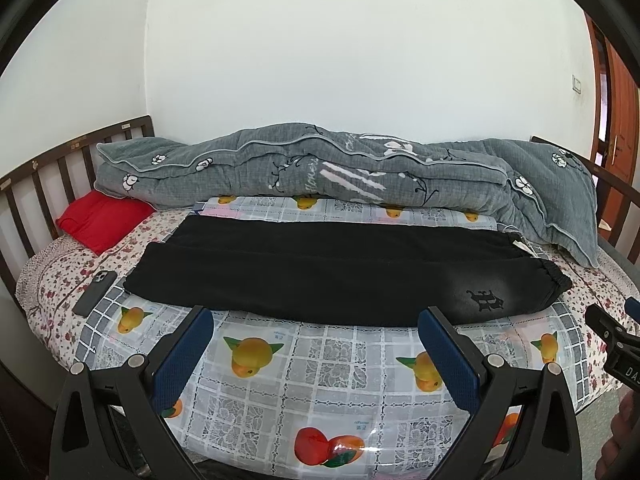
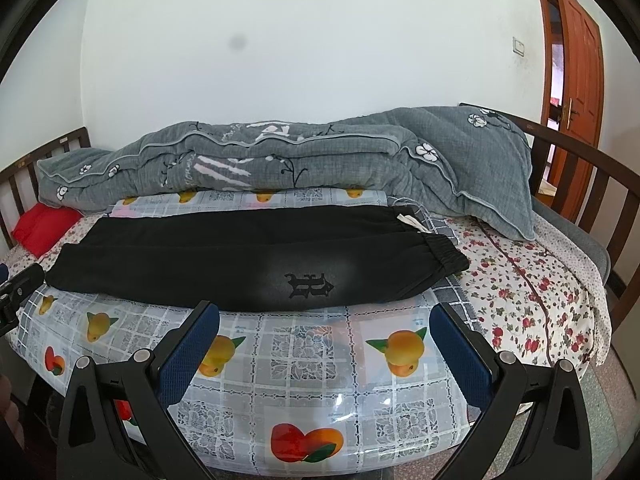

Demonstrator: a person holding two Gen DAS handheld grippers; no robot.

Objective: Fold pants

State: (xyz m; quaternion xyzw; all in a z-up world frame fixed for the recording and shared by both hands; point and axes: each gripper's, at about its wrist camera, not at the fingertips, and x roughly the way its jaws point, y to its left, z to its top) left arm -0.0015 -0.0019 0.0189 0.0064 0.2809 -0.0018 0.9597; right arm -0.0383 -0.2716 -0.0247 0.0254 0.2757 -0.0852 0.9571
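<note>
Left gripper (image 1: pixel 316 344) and right gripper (image 2: pixel 324 340) level, side by side, aimed toward 12 o'clock; jaws apart, empty. Black pants (image 1: pixel 320 268) flat across the bed (image 1: pixel 320 384), waistband at 3 o'clock.

Home bedroom, slatted wooden bed (image 1: pixel 24 200), grey quilt (image 1: pixel 320 168), probably pillow (image 1: pixel 100 220)

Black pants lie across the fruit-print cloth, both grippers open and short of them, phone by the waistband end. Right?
Not quite: the phone lies by the cuff end of the pants, opposite the waistband, as the left wrist view shows. The rest stands.
</note>
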